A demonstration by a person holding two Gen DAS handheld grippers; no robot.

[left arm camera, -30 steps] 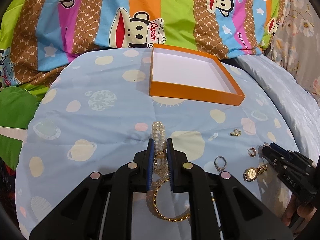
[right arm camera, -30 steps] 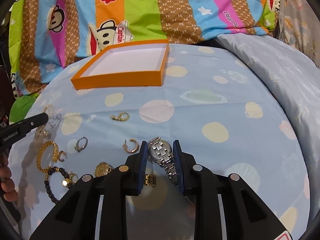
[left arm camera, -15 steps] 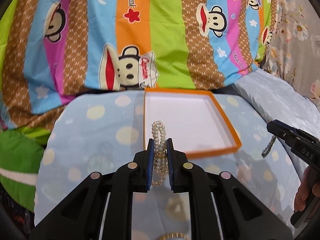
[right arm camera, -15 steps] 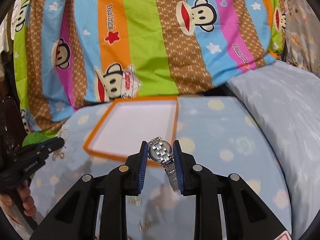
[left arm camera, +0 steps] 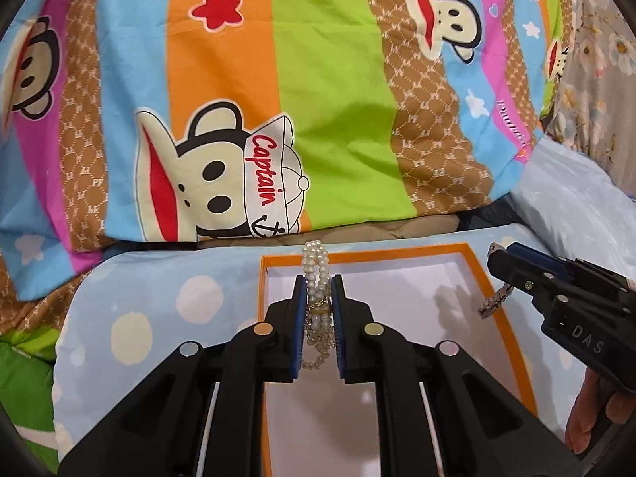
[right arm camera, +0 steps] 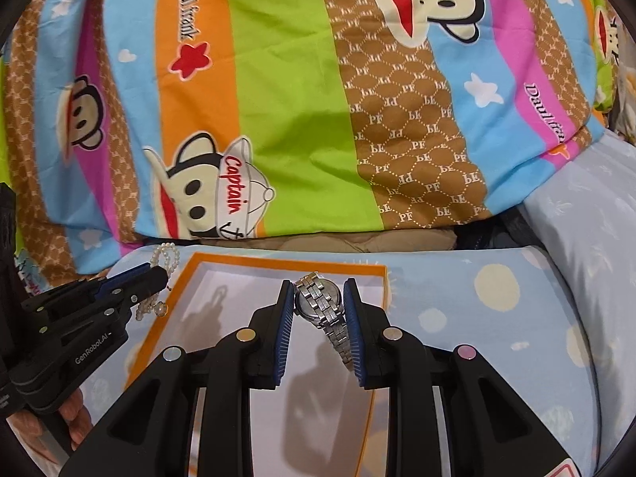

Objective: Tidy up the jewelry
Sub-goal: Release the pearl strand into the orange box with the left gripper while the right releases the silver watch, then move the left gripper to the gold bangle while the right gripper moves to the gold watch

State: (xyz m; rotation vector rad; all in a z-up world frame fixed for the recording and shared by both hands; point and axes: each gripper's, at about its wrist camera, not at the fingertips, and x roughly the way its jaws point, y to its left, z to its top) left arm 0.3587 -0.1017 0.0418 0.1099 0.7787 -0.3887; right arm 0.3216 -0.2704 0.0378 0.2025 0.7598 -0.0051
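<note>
My left gripper [left arm camera: 317,284] is shut on a white pearl bracelet [left arm camera: 316,266] with a gold clasp and holds it above the orange box [left arm camera: 365,253] with a white inside. My right gripper [right arm camera: 318,290] is shut on a silver metal watch [right arm camera: 322,304] and holds it over the same box [right arm camera: 278,263]. The right gripper also shows in the left wrist view [left arm camera: 497,260] at the right, with the watch band [left arm camera: 495,300] hanging. The left gripper shows in the right wrist view [right arm camera: 161,274] at the left with the pearls [right arm camera: 167,256].
The box lies on a light blue spotted cushion [left arm camera: 159,298]. A striped cartoon-monkey blanket [left arm camera: 318,99] rises behind it. A pale blue pillow [right arm camera: 596,258] lies to the right. The other jewelry is out of view.
Both grippers have lifted off the cushion and moved forward over the orange box, each carrying its piece. The loose jewelry has dropped out of view.
</note>
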